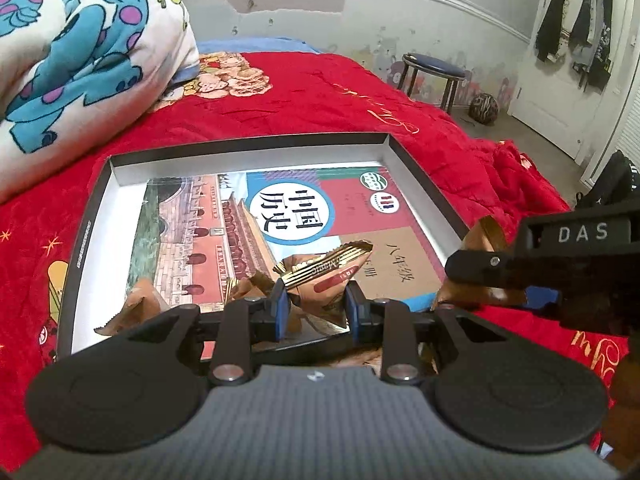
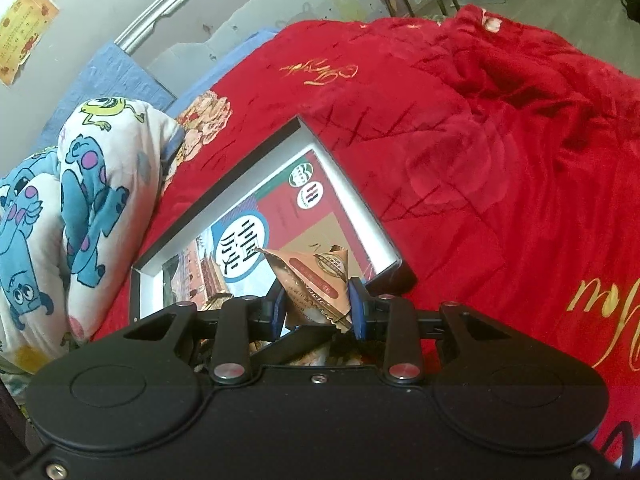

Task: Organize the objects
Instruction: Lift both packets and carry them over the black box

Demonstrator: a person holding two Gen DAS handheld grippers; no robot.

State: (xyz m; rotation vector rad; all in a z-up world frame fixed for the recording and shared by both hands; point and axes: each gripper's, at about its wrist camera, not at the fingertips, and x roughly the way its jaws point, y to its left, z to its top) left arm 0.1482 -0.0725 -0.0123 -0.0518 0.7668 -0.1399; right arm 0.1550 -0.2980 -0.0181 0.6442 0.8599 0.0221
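Observation:
A shallow black-rimmed box lies on the red bed cover with a Chinese history textbook flat inside it. My left gripper is shut on a brown and gold snack packet over the box's near edge. More brown packets lie in the box at the near left. My right gripper is shut on another brown snack packet above the box; in the left wrist view it hovers at the box's right edge.
A rolled cartoon-print quilt lies at the head of the bed. A stool and a ball stand on the floor beyond the bed. Clothes hang on the door. The red cover stretches right of the box.

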